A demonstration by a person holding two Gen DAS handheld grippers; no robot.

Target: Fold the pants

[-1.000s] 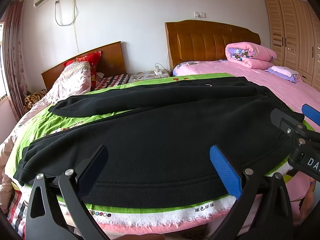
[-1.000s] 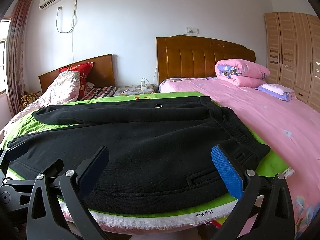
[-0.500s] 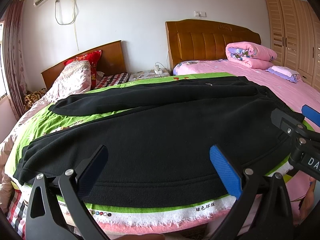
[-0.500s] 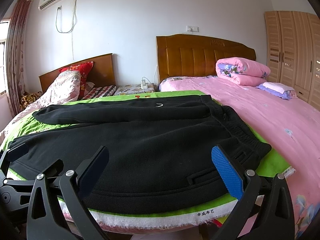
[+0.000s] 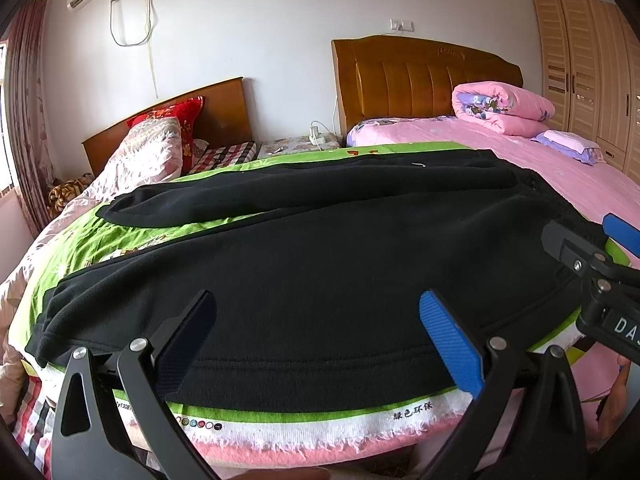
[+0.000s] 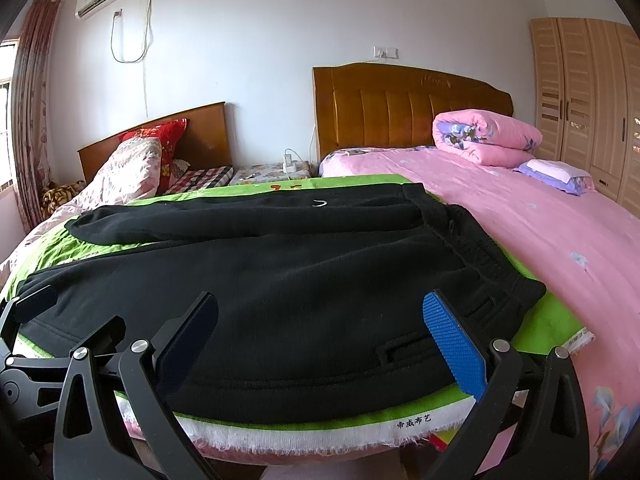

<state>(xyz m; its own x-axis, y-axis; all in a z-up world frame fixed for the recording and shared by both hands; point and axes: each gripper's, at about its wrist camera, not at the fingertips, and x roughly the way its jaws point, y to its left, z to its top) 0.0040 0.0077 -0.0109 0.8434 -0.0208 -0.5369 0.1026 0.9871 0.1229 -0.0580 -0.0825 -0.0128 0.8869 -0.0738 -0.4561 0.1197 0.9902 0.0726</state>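
Black fleece pants (image 5: 304, 264) (image 6: 288, 280) lie flat across a green cloth (image 5: 92, 240) (image 6: 556, 316) at the foot of the bed, legs pointing left and waistband to the right. My left gripper (image 5: 318, 340) hovers open over the near edge of the closer leg, nothing between its fingers. Further right, near the waistband, my right gripper (image 6: 320, 340) is open too and holds nothing. The far leg (image 5: 280, 192) lies apart from the near one, with green showing between them at the left.
The green cloth's white fringed hem (image 5: 320, 428) hangs over the bed's front edge. Pink bedding (image 6: 540, 232) stretches right, with a rolled pink quilt (image 6: 484, 136) and a pillow (image 6: 556, 172) by the wooden headboard (image 6: 408, 108). A second bed (image 5: 152, 148) stands left, a wardrobe (image 6: 588, 92) right.
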